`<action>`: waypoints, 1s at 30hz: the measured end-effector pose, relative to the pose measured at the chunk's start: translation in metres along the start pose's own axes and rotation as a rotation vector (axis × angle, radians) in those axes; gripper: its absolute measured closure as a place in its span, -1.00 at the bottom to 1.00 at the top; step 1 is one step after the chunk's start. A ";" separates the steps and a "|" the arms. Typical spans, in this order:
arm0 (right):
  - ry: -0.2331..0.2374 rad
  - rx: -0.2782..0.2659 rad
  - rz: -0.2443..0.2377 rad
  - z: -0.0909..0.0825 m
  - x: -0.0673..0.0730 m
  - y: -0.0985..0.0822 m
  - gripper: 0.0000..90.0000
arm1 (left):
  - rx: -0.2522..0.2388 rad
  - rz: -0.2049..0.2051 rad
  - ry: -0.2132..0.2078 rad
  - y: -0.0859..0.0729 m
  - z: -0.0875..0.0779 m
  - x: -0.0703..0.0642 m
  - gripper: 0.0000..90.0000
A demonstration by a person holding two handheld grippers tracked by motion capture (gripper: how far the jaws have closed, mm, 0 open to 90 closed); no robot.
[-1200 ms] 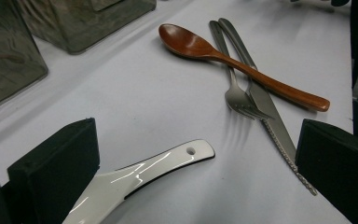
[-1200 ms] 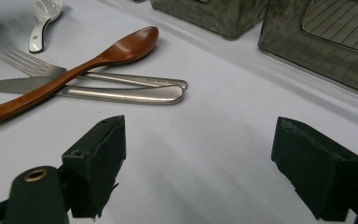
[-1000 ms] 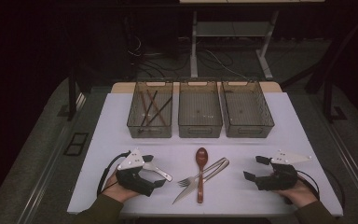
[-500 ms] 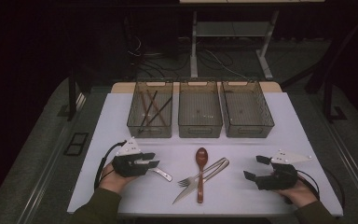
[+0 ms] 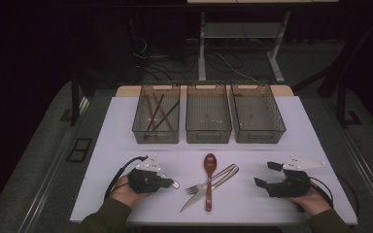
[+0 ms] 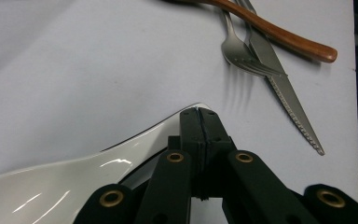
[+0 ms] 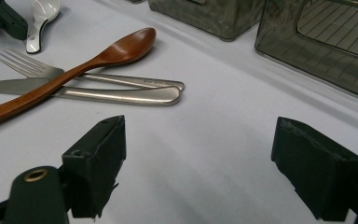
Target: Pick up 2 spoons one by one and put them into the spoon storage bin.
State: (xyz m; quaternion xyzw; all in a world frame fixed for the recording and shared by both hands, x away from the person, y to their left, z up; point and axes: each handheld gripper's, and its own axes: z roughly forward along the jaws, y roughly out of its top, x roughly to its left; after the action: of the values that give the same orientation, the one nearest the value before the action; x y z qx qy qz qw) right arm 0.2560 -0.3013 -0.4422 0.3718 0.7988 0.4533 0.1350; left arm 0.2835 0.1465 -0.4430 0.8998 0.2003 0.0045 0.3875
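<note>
left gripper [image 5: 167, 183] fingers just closed on white spoon [image 6: 74, 175] handle end | spoon's long axis along fingers, near surface's front-left | right gripper [image 5: 268, 175] wide open, empty

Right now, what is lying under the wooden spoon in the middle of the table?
Under the wooden spoon lie a metal fork and a knife, both crossing below its handle. The spoon hides a short part of each where they cross.

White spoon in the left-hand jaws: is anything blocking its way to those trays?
Nothing visible. Bare table lies between the white spoon and the trays; the fork, knife and wooden spoon lie off to its right.
</note>
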 end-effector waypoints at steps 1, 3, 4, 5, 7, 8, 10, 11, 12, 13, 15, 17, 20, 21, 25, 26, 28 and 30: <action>0.000 0.000 0.001 0.000 0.000 0.000 -0.60 | 0.003 0.007 0.000 0.001 0.001 0.000 0.98; -0.001 0.002 0.001 0.000 0.000 0.000 -0.60 | 0.000 0.006 0.001 0.002 0.003 0.000 0.98; -0.002 0.002 0.001 0.000 0.000 0.000 -0.60 | -0.001 0.004 0.001 0.002 0.003 0.000 0.98; -0.002 0.001 0.001 0.001 0.000 0.000 -0.60 | -0.001 0.006 0.004 0.003 0.004 0.000 0.98; -0.003 0.003 0.000 0.001 0.000 0.000 -0.60 | -0.006 0.003 0.009 0.005 0.007 0.001 0.98; -0.003 0.005 -0.001 0.001 0.000 0.000 -0.60 | -0.003 0.005 0.010 0.007 0.008 0.002 0.98; -0.004 0.008 0.000 0.001 0.000 0.000 -0.60 | 0.001 0.009 0.015 0.009 0.011 0.003 0.98; -0.004 0.009 0.002 0.001 0.000 0.000 -0.60 | 0.006 0.017 0.023 0.011 0.012 0.003 0.98; -0.004 0.008 0.002 0.002 0.000 -0.001 -0.60 | 0.009 0.019 0.030 0.013 0.014 0.004 0.98; -0.005 0.009 0.003 0.002 -0.001 0.000 -0.60 | 0.014 0.023 0.039 0.015 0.015 0.005 0.98; -0.008 0.013 0.005 0.003 -0.001 -0.001 -0.60 | 0.014 0.022 0.049 0.019 0.018 0.008 0.98; -0.008 0.017 -0.003 0.003 -0.001 0.000 -0.60 | 0.013 0.019 0.042 0.022 0.021 0.011 0.98; -0.008 0.012 0.002 0.003 -0.001 0.000 -0.60 | 0.017 0.018 0.044 0.024 0.024 0.015 0.98; -0.009 0.014 0.001 0.003 -0.001 0.000 -0.60 | 0.017 0.020 0.043 0.025 0.025 0.016 0.98; -0.005 0.010 0.006 0.003 -0.002 0.000 -0.60 | 0.001 0.019 0.029 0.027 0.023 0.015 0.98; -0.005 0.008 0.005 0.003 -0.002 0.000 -0.60 | -0.004 0.021 0.025 0.028 0.021 0.015 0.98; -0.003 0.006 0.004 0.002 -0.002 0.000 -0.60 | -0.030 0.018 0.026 0.029 0.015 0.015 0.98; -0.003 0.006 0.006 0.003 -0.002 0.000 -0.60 | -0.061 0.007 0.033 0.029 0.007 0.017 0.92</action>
State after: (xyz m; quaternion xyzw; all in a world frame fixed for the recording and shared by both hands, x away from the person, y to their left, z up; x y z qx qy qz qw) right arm 0.2590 -0.3009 -0.4438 0.3753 0.7988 0.4509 0.1335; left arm 0.3101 0.1298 -0.4305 0.8880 0.2034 0.0268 0.4116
